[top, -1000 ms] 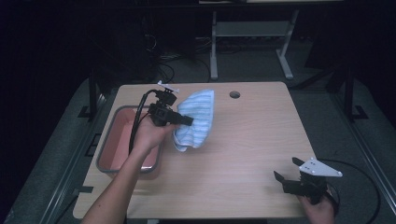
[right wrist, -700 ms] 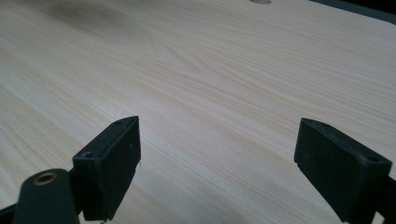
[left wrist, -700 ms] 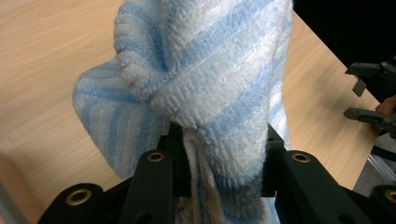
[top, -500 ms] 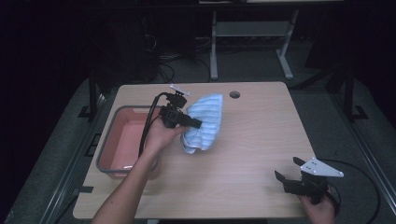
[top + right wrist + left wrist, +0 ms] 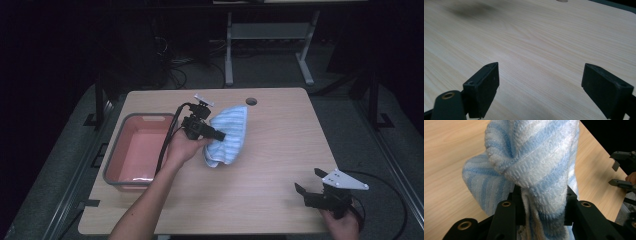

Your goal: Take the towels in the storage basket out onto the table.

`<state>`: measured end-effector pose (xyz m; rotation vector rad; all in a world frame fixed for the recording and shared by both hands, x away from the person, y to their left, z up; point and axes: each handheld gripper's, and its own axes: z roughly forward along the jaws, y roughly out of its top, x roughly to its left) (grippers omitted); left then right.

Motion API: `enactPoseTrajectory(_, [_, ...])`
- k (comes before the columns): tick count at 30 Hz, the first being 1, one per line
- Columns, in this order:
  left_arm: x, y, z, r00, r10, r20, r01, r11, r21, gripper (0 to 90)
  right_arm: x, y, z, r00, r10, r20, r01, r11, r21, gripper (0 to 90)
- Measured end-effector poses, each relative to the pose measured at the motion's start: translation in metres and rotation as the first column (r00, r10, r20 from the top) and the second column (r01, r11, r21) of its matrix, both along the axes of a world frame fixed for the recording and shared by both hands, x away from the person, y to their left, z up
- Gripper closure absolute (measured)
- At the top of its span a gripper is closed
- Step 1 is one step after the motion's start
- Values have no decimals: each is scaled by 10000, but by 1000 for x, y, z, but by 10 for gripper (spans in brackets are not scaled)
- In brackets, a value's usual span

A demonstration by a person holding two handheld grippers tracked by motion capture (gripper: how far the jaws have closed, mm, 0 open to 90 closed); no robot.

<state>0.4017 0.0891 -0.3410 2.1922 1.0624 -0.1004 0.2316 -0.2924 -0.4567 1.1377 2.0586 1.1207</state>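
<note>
A blue-and-white striped towel (image 5: 231,134) is bunched between the jaws of my left gripper (image 5: 220,136), just right of the pink tub and above the middle of the table. In the left gripper view the towel (image 5: 536,165) folds over the left gripper (image 5: 541,193), and both pads press into the cloth. Whether the towel's lower end rests on the wood I cannot tell. My right gripper (image 5: 306,188) sits low at the table's front right corner. In its own view the right gripper (image 5: 540,82) stands open over bare wood.
A pink tub (image 5: 114,159) with a grey rim stands at the table's left side. A round cable hole (image 5: 251,101) lies near the far edge. The wooden table (image 5: 280,150) is bare between the towel and the right gripper. Desk legs and cables stand behind.
My left hand has carried the towel a little to the right, toward the front of the table, and lower. The right gripper has stayed where it was.
</note>
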Motion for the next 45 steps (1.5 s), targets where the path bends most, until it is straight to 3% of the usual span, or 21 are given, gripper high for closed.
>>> enactPoseTrajectory(12, [2,-14,-18,9997,-40,-229,40,10000,-20,653,0,1,0,10000,29,-4,-29,10000,-47,142])
enactPoseTrajectory(21, [6,-24,-34,9994,101,-320,-88,9992,397,649,0,1,0,10000,61,9,-61,10000,-44,141])
enactPoseTrajectory(29, [8,-37,-48,9981,212,-582,-190,9991,389,644,0,1,0,10000,72,16,-72,10000,-62,141])
enactPoseTrajectory(33, [10,-41,-53,9976,285,-634,-249,9980,576,634,-1,2,1,10000,99,3,-99,10000,-8,142])
enactPoseTrajectory(45, [9,-52,-65,9955,555,-768,-517,9974,508,608,-1,4,1,9999,162,-11,-162,9999,0,142])
